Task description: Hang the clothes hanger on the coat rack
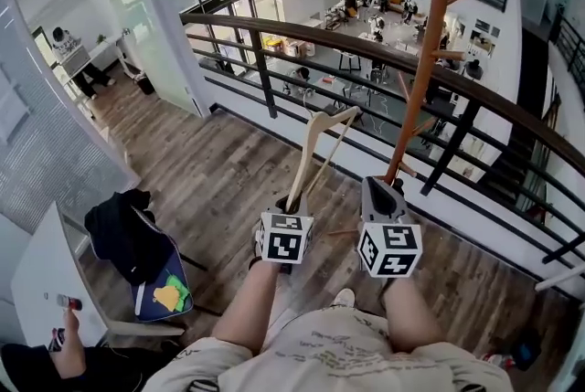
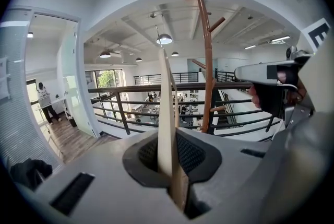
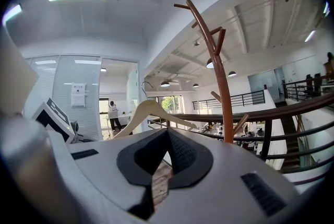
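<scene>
A pale wooden clothes hanger [image 1: 315,153] sticks up and forward from my left gripper [image 1: 288,203], which is shut on one of its arms. In the left gripper view the hanger [image 2: 166,108] stands edge-on between the pads of my left gripper [image 2: 168,139]. The coat rack [image 1: 428,61], a brown wooden pole with angled pegs, stands by the railing just ahead and right of both grippers. My right gripper [image 1: 388,187] is beside the pole's base, tips together, holding nothing. In the right gripper view, past my right gripper [image 3: 167,134], the hanger [image 3: 148,110] shows at left and the coat rack [image 3: 223,82] at right.
A dark curved railing [image 1: 302,34] runs across in front, with an open lower floor beyond it. A chair with a black jacket [image 1: 123,230] and a white table [image 1: 41,276] stand at the lower left. A glass partition [image 1: 137,15] is at the left.
</scene>
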Demonstrator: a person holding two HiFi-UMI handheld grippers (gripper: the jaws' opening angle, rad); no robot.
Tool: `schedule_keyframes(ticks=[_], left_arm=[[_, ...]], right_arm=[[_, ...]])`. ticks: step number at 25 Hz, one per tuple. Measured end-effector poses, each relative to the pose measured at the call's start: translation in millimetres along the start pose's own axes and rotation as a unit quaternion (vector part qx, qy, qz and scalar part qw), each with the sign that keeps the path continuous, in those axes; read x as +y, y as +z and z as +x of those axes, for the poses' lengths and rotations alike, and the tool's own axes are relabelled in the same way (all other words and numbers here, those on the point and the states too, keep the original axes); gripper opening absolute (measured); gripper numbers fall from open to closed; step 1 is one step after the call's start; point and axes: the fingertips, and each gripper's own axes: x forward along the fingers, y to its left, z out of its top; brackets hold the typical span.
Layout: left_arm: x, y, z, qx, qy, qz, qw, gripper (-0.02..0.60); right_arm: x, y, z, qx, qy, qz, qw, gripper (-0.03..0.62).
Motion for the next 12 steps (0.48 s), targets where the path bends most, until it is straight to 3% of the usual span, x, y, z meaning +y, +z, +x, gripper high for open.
schedule_keyframes(ticks=[12], left_arm=[[-19, 64, 80, -0.003, -0.008, 0.015, 0.9999, 0.026]], right_arm=[[-77, 17, 47, 0.005, -0.013, 0.004, 1.0, 0.002]])
